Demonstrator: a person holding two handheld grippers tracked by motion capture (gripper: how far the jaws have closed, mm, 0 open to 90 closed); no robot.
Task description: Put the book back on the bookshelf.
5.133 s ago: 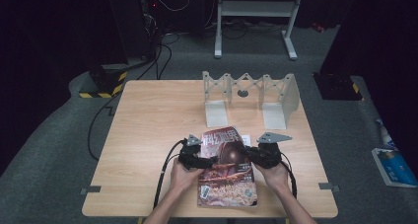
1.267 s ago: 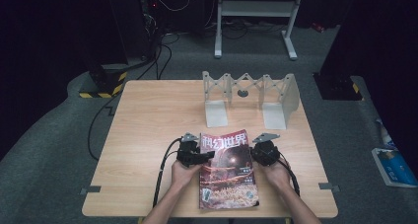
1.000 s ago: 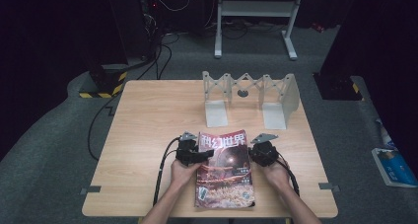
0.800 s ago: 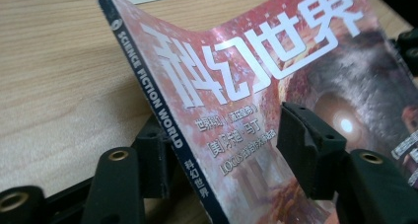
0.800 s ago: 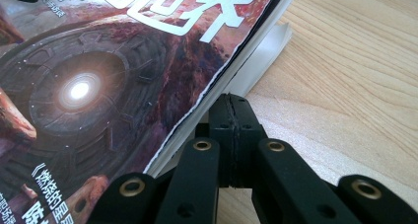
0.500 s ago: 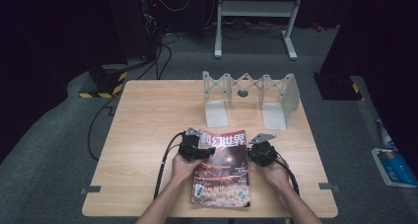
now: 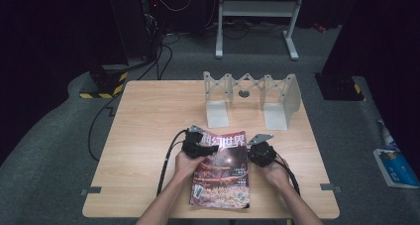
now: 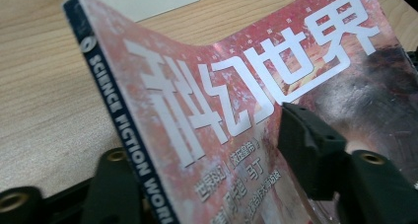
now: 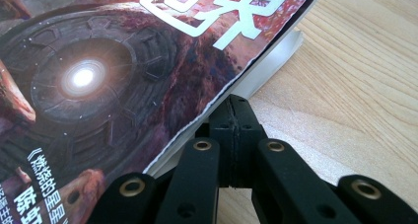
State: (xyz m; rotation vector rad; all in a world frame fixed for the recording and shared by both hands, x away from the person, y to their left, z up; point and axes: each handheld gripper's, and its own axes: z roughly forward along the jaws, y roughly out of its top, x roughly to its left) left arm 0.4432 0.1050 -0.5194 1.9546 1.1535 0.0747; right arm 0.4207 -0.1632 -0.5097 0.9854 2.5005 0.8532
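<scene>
- A magazine (image 7: pixel 221 170) with a red cover and large white title characters is lying on the table's near edge.
- Its spine side is lifting and curling upward.

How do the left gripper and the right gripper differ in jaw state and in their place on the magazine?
The left gripper has its jaws apart, straddling the spine edge of the magazine, and they have just been closing; the right gripper has its jaws shut together. The left sits at the spine, the right against the open page edge. Both work near the magazine's top.

Table (image 7: pixel 148 116) lit from above, surroundings dark; close-ups soft, fg blurred; cover glare.
</scene>
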